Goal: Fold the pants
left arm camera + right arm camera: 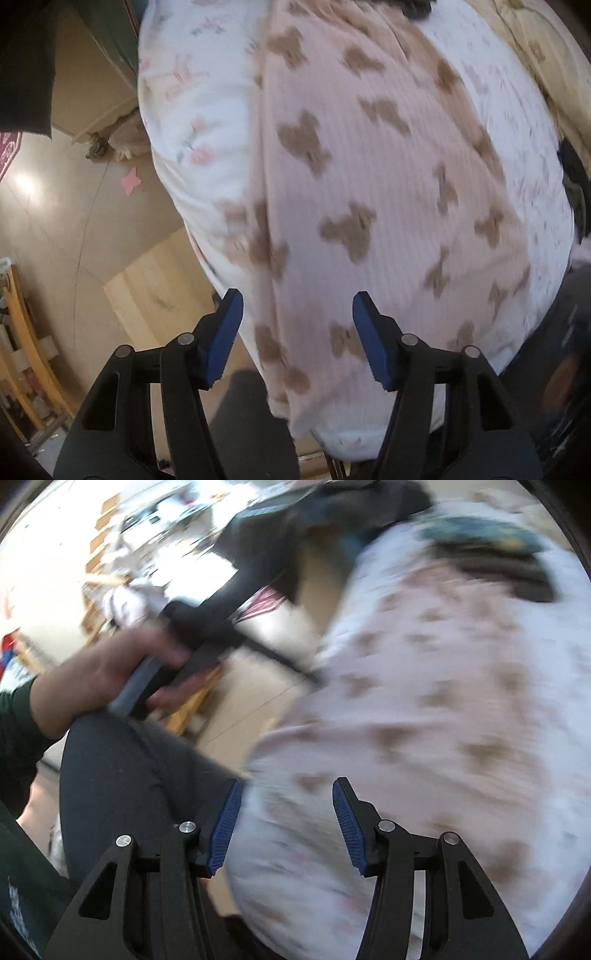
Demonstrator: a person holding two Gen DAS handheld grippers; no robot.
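Observation:
Pale pink pants (354, 192) with brown bear-shaped patches lie spread lengthwise on a white floral bed sheet (192, 122). My left gripper (297, 332) is open and empty, held above the near end of the pants. In the right wrist view the pants (443, 709) are blurred by motion. My right gripper (286, 823) is open and empty above the pants' near edge. The other hand (110, 672) holds the left gripper's handle at the left of that view.
The bed edge drops to a tan tiled floor (74, 229) on the left, with a wooden board (155, 291) and a wooden frame (26, 339). A yellow blanket (546, 55) lies at the far right. Dark items (491, 550) sit at the bed's far end. My dark-trousered knee (125, 775) is close.

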